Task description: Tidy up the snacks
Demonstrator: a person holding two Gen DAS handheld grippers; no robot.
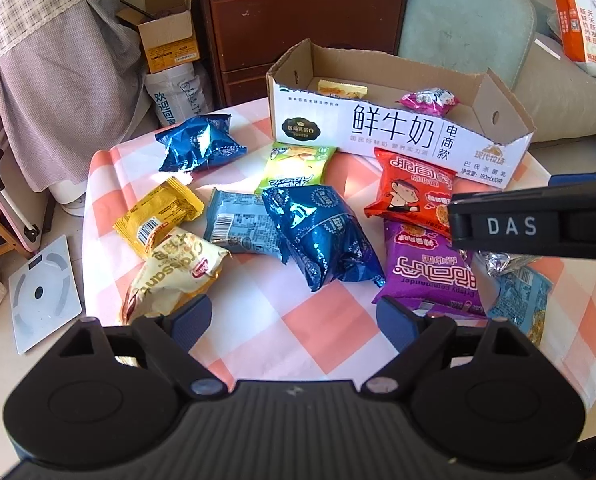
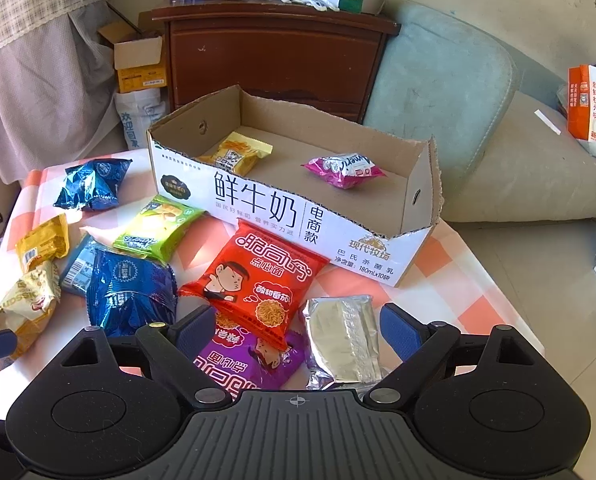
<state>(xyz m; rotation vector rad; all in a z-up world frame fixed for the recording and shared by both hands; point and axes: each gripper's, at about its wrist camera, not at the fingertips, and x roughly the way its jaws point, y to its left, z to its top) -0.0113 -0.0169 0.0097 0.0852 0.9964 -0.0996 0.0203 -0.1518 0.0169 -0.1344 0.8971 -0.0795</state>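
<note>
Snack packets lie loose on the table just before the box [image 2: 298, 216], the red packet [image 2: 254, 284] touching its front wall. Both grippers, left [image 1: 294, 322] and right [image 2: 294, 328], hang agape and empty. Packets look light, crinkly, slippery; I would pinch a sealed edge.

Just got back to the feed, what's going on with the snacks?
Sorting has barely begun. Two packets, a yellow one and a pink one, lie in the milk box. The rest are loose on the checked table. Both tools, left and right, hover open, holding nothing.
</note>
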